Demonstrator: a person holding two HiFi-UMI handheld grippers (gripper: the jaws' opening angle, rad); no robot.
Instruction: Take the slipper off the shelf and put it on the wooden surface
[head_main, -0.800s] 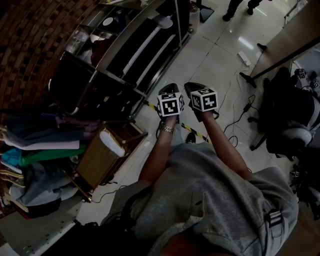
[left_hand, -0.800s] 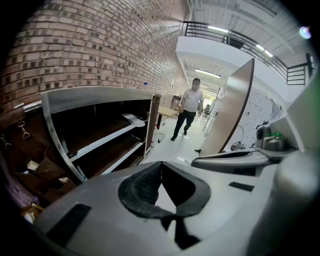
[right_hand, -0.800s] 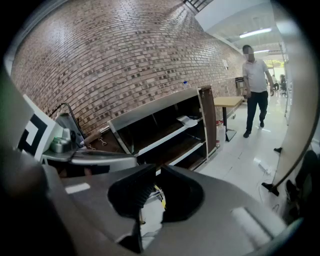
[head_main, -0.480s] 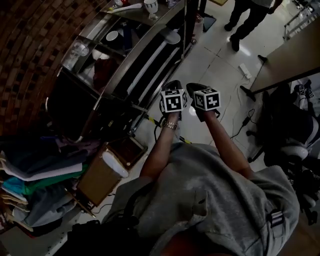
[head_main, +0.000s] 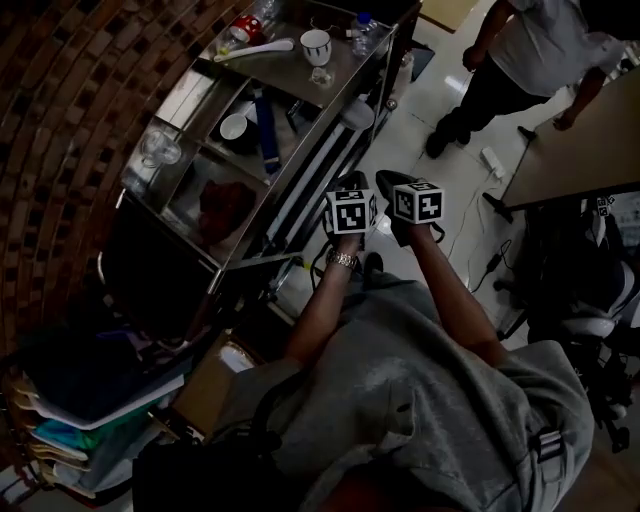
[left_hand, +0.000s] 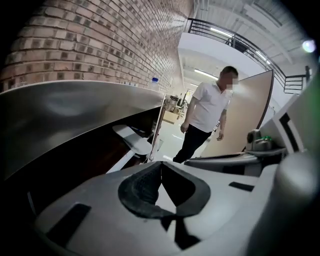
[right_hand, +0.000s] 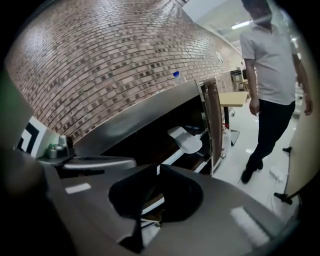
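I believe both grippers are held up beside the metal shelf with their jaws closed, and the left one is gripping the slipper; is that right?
Not quite: the left gripper grips nothing. The left gripper view shows its jaws closed on each other, while the slipper lies on the metal shelf ahead. The rest holds.

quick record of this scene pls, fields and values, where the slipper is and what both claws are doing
setting: metal shelf unit against a brick wall
target: slipper, pale, lying on a lower shelf, untouched
left claw: shut, empty, short of the shelf
right claw: shut, empty, beside the left one
top shelf: cup, white spoon
bystander: person in a white shirt, on the floor beyond
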